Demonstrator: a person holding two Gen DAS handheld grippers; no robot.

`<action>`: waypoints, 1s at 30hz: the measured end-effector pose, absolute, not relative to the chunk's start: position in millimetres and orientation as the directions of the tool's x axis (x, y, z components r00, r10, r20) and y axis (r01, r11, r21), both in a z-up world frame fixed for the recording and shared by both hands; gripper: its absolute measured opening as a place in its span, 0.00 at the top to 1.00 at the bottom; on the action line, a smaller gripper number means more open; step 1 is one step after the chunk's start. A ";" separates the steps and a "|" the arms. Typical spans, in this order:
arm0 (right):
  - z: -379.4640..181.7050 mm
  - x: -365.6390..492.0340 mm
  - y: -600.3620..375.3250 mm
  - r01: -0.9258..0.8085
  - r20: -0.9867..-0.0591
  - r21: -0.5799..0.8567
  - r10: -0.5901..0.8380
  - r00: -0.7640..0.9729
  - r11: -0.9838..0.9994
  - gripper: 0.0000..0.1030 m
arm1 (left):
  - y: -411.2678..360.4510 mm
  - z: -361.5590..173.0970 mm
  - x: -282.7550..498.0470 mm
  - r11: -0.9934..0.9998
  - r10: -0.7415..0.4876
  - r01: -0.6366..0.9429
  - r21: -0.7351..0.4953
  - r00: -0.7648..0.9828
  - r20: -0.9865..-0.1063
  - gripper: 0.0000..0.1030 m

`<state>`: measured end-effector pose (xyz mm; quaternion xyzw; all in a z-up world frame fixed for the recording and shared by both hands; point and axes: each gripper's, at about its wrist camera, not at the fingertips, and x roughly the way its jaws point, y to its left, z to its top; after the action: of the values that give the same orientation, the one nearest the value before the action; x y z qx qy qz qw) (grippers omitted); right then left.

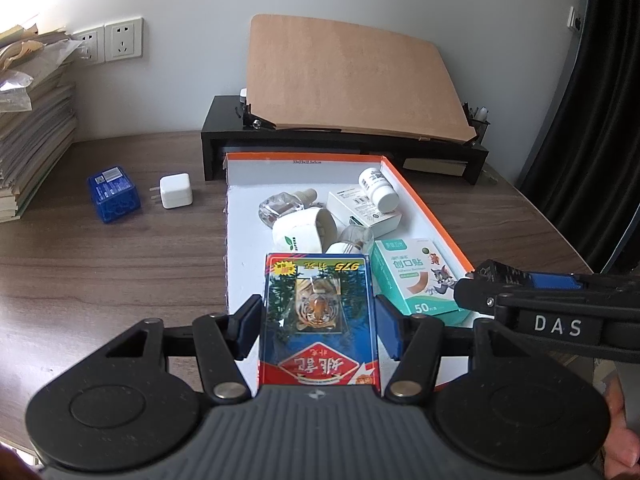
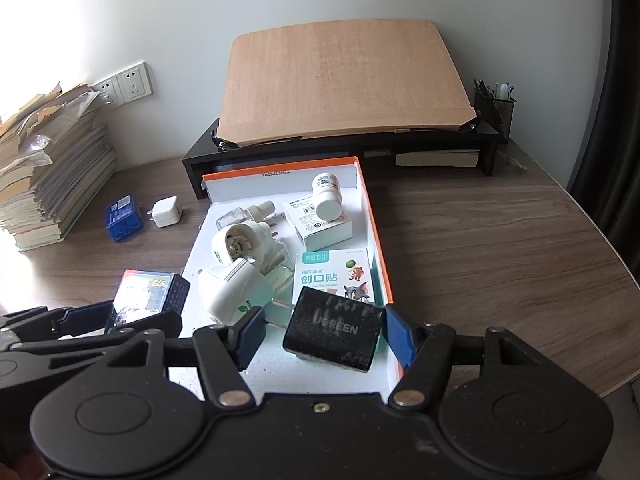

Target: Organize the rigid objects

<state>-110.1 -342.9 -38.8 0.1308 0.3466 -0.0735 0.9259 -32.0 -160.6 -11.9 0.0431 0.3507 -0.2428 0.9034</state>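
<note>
My left gripper (image 1: 318,320) is shut on a blue and red card pack with a tiger picture (image 1: 318,316), held over the near end of the white box with orange rim (image 1: 424,196); the pack also shows in the right wrist view (image 2: 140,296). My right gripper (image 2: 324,336) holds a black UGREEN charger (image 2: 334,334) over the box's near right corner; the right pad touches it, and a gap shows at the left pad. In the box lie a plaster box (image 1: 416,276), a white pill bottle (image 1: 378,190), a white carton (image 1: 360,210) and white plug-in devices (image 1: 304,230).
On the wooden desk left of the box sit a blue plastic box (image 1: 114,194) and a white charger (image 1: 174,191). A paper stack (image 1: 28,128) stands at far left. A black monitor stand (image 1: 344,148) with a tilted wooden board (image 1: 352,80) is behind the box. A mesh pen holder (image 2: 494,110) stands at right.
</note>
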 end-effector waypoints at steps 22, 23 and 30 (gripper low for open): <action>-43.2 -103.4 -338.9 0.224 -0.679 0.181 -0.043 0.733 0.958 0.25 | -160.2 -14.0 -28.2 0.880 -0.410 0.463 -0.102 0.633 -0.657 0.42; -43.7 -102.9 -339.1 0.226 -0.680 0.181 -0.044 0.732 0.957 0.25 | -160.4 -14.2 -27.8 0.880 -0.409 0.464 -0.102 0.633 -0.657 0.42; -44.4 -101.1 -342.0 0.237 -0.681 0.183 -0.051 0.730 0.954 0.25 | -161.7 -16.2 -25.9 0.878 -0.412 0.467 -0.104 0.627 -0.661 0.42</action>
<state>-101.1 -342.0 -44.4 0.1297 0.3587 -0.0784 0.9211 -25.9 -161.7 -16.2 0.0386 0.3563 -0.2441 0.9011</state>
